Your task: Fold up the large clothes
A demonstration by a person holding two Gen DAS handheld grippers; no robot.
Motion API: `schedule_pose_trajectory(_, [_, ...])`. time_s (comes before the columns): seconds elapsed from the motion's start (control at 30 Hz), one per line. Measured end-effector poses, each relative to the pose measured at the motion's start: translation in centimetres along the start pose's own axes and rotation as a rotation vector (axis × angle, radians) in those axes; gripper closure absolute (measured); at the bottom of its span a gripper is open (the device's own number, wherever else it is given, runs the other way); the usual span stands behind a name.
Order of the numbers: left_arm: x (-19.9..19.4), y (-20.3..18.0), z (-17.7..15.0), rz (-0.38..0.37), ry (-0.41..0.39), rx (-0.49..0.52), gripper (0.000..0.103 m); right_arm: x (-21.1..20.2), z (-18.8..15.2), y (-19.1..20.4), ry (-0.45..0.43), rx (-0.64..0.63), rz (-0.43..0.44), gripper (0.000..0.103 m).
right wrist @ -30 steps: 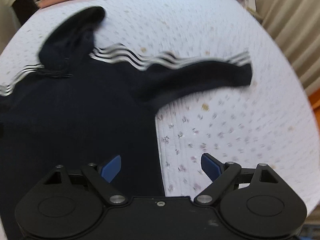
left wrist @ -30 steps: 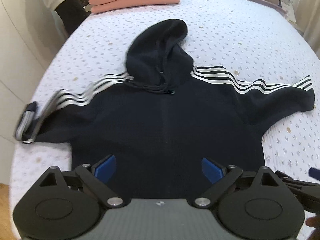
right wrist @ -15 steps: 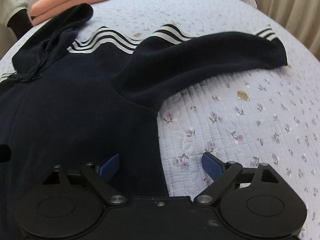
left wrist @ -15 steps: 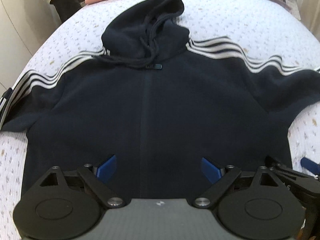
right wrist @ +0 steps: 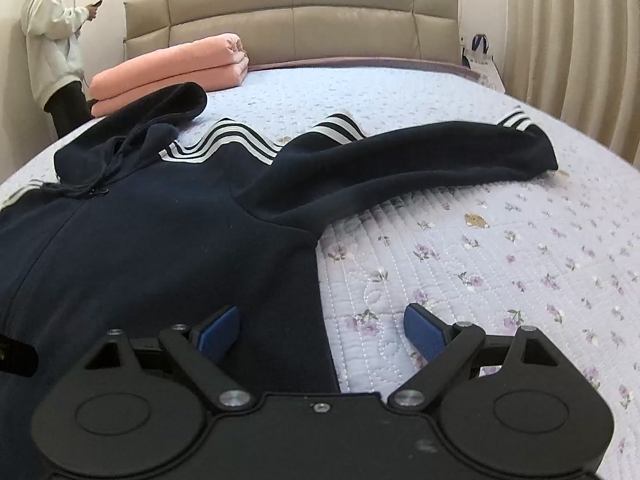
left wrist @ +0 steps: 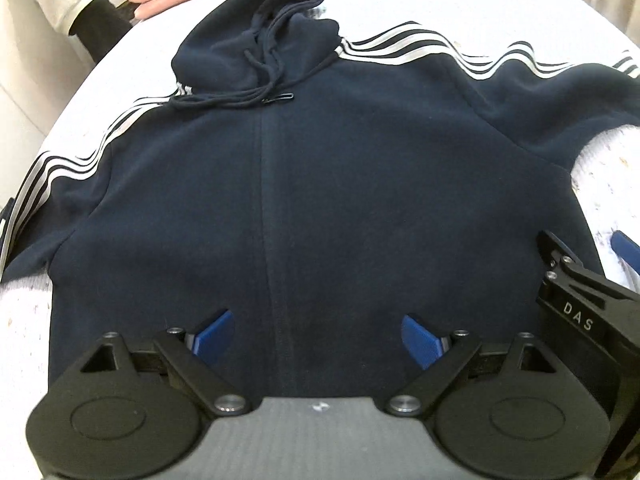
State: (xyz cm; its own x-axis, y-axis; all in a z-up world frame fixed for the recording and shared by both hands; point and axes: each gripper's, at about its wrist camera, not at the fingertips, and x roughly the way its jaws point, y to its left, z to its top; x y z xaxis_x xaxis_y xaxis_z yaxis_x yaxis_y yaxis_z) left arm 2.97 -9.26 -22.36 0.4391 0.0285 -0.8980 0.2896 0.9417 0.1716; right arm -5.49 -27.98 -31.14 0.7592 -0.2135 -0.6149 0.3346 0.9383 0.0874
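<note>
Both grippers have dropped toward the hoodie (left wrist: 340, 184) hem, jaws spread wide and empty, its left cuff cut off.

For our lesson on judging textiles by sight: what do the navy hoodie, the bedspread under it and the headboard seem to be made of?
Navy hoodie: seemingly a soft fleece-like knit, matte and faintly fuzzy, lying in thick folds. Bedspread: apparently quilted woven cloth, perhaps cotton, with visible stitch lines and printed flowers. Headboard: looks like padded leather or imitation leather, smooth beige panels with a slight sheen and seams; which one cannot be told.
</note>
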Motion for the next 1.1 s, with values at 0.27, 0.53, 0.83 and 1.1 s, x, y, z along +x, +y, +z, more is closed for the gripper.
schedule_pose_trajectory(0.27, [-0.3, -0.6, -0.1, -0.017, -0.011, 0.027, 0.01, 0.1, -0.1, 0.4, -0.001, 0.007, -0.002, 0.0])
schedule_pose_trajectory(0.53, [0.0, -0.8, -0.8, -0.021, -0.003, 0.051, 0.011, 0.1, -0.1, 0.3, -0.002, 0.007, -0.004, 0.0])
schedule_pose_trajectory(0.83, [0.2, 0.0, -0.9, -0.017, 0.002, 0.034, 0.01, 0.1, -0.2, 0.3, -0.001, 0.007, -0.005, 0.0])
schedule_pose_trajectory(1.1, [0.5, -0.1, -1.0, -0.018, 0.003, 0.043, 0.01, 0.1, -0.2, 0.4, -0.001, 0.009, -0.005, 0.0])
